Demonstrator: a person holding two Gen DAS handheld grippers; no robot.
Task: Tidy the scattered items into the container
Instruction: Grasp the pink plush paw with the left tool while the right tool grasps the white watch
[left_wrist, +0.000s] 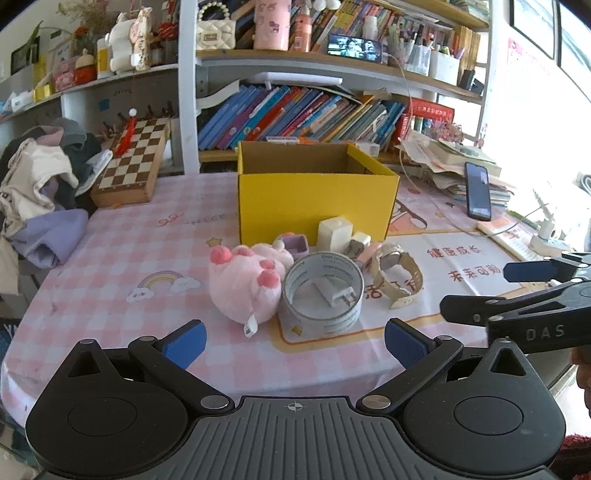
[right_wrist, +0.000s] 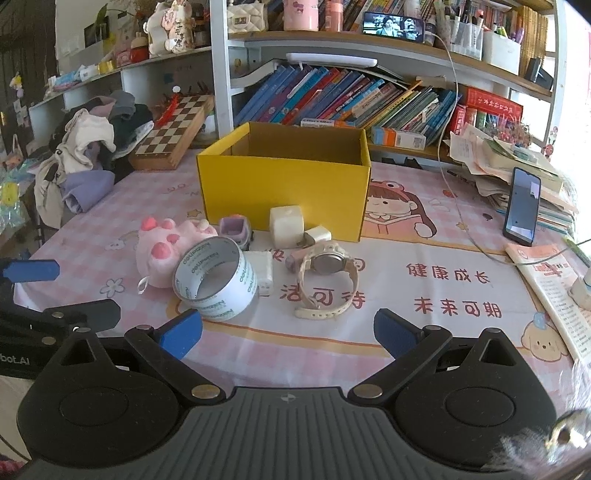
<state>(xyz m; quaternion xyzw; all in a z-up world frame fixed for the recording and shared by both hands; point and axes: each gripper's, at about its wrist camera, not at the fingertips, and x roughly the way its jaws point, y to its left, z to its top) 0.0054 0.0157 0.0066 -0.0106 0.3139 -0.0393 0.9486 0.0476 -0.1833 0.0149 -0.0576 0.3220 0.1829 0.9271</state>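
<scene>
So here's where I'm at: I've got my left gripper (left_wrist: 294, 343) and my right gripper (right_wrist: 287, 332) both hanging low over the near edge of the pink checked tablecloth (right_wrist: 424, 354), jaws spread wide on both and nothing between the blue pads, I'd guess so either one can drop onto whatever's closest. The open yellow cardboard box (right_wrist: 284, 188) sits upright behind the clutter with its top open toward me, which makes sense as the drop spot; from these angles I only see bare brown inner walls, can't see the floor of it. Everything to be tidied is bunched on the cloth just in front of the box: a fluffy pink plush paw toy (left_wrist: 245, 284) on the left, touching a wide roll of white printed tape (right_wrist: 216, 282) standing on its edge, with a flat white plug adapter (right_wrist: 260, 267) right behind the roll, so the left camera sees it through the hole. Then a small lilac toy car (right_wrist: 236, 229), a cream rounded cube (right_wrist: 286, 226) and a small white charger block (right_wrist: 317, 234) near the box wall, plus a cream strap wristwatch (right_wrist: 327, 280) lying on its side, looped and floppy-looking, nearest my right jaws.
</scene>
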